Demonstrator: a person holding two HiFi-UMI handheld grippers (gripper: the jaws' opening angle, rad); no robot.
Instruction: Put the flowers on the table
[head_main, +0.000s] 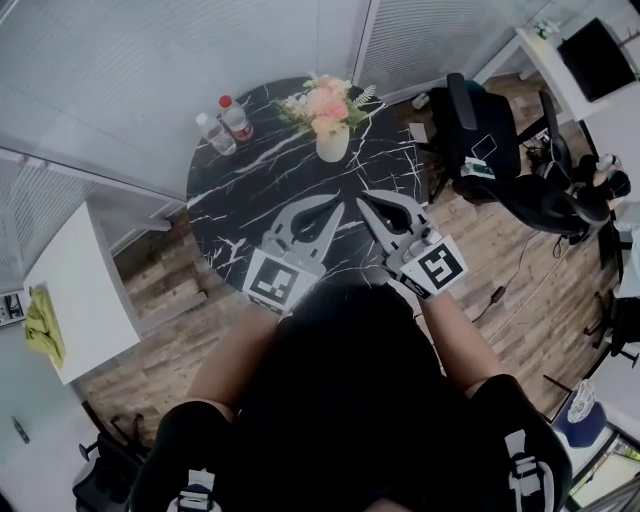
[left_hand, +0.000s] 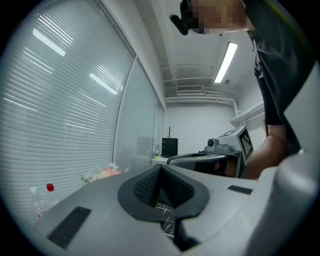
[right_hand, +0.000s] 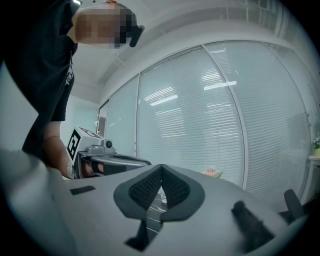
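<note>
A bunch of peach and white flowers (head_main: 325, 103) stands upright in a white vase (head_main: 333, 145) at the far side of the round black marble table (head_main: 240, 200). My left gripper (head_main: 335, 203) and right gripper (head_main: 363, 199) hover side by side over the table's near half, well short of the vase. Both are shut with nothing between their pads. The left gripper view shows its closed jaw tips (left_hand: 161, 171) and the flowers (left_hand: 106, 172) small at the left. The right gripper view shows its shut tips (right_hand: 161, 168) with the flowers (right_hand: 214, 173) far off.
Two clear bottles (head_main: 226, 126), one with a red cap, stand at the table's far left. A black office chair (head_main: 480, 135) sits right of the table. A white cabinet (head_main: 85, 290) stands at the left, and window blinds run along the back.
</note>
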